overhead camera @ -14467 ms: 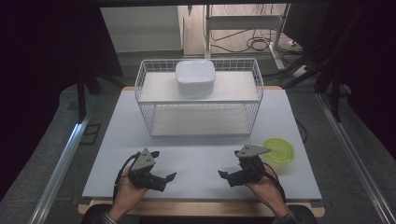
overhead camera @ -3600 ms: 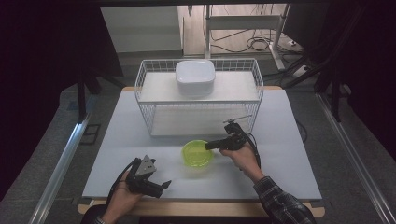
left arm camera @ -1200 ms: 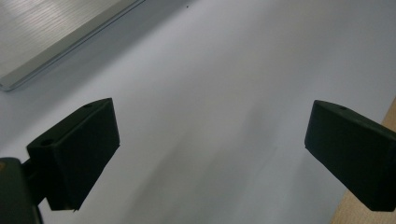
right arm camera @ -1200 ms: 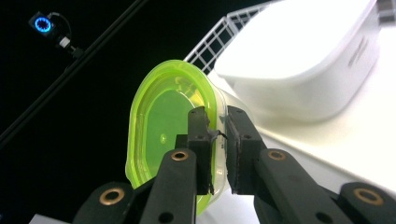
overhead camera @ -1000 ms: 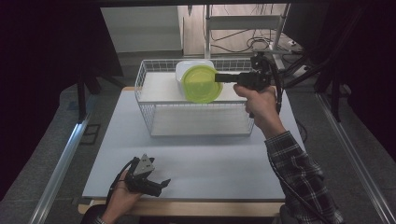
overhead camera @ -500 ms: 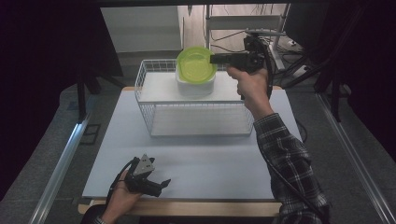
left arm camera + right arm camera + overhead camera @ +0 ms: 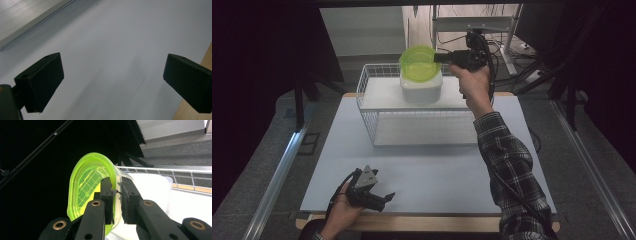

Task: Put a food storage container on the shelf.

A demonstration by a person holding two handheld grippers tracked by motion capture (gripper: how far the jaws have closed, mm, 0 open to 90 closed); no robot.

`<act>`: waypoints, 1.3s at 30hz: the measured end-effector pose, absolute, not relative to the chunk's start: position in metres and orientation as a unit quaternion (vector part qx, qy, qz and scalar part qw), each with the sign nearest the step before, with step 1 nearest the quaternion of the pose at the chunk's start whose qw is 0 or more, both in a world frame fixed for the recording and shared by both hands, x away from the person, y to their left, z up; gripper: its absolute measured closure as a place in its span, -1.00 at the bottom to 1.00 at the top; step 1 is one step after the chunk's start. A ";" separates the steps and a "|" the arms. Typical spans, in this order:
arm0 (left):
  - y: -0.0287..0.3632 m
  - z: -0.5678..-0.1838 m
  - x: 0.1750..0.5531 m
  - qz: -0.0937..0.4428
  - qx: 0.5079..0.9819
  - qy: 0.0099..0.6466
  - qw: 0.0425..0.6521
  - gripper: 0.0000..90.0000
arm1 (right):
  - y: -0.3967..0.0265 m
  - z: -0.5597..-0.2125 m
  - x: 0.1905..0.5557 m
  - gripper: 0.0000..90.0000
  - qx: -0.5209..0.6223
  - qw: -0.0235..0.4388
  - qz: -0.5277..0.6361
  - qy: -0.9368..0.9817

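My right tongs (image 7: 117, 195) clench the rim of the green bowl (image 7: 418, 63), tilted on edge above the white container (image 7: 422, 87); my left tongs (image 7: 112, 82) rest released.

From above our side we looked forward and down on the table (image 7: 432, 170); the left gripper view sat close over that tabletop, while the right gripper view faced the wire basket (image 7: 175, 173), shared with the high view.

translucent lime-green bowl (image 7: 418, 63) held tilted on edge, just above the white container (image 7: 421, 87).
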State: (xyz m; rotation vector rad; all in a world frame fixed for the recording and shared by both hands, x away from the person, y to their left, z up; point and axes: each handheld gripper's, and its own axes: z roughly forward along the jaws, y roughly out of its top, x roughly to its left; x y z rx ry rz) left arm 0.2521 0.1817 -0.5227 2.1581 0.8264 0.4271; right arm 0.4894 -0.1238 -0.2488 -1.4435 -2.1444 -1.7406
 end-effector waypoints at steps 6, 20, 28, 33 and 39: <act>0.181 -0.523 0.252 0.168 0.849 0.323 0.383 -0.93 | -0.118 -0.247 0.492 0.76 -0.481 -0.006 -0.547 -0.685; 0.181 -0.523 0.252 0.165 0.850 0.321 0.384 -0.93 | -0.109 -0.248 0.500 0.65 -0.515 -0.042 -0.528 -0.674; 0.180 -0.524 0.252 0.165 0.851 0.320 0.383 -0.93 | -0.109 -0.253 0.504 0.53 -0.527 -0.046 -0.527 -0.665; 0.181 -0.523 0.252 0.165 0.850 0.321 0.384 -0.93 | -0.111 -0.254 0.504 0.21 -0.521 -0.043 -0.538 -0.661; 0.181 -0.523 0.252 0.167 0.849 0.321 0.384 -0.93 | -0.115 -0.253 0.501 -0.36 -0.489 -0.032 -0.555 -0.672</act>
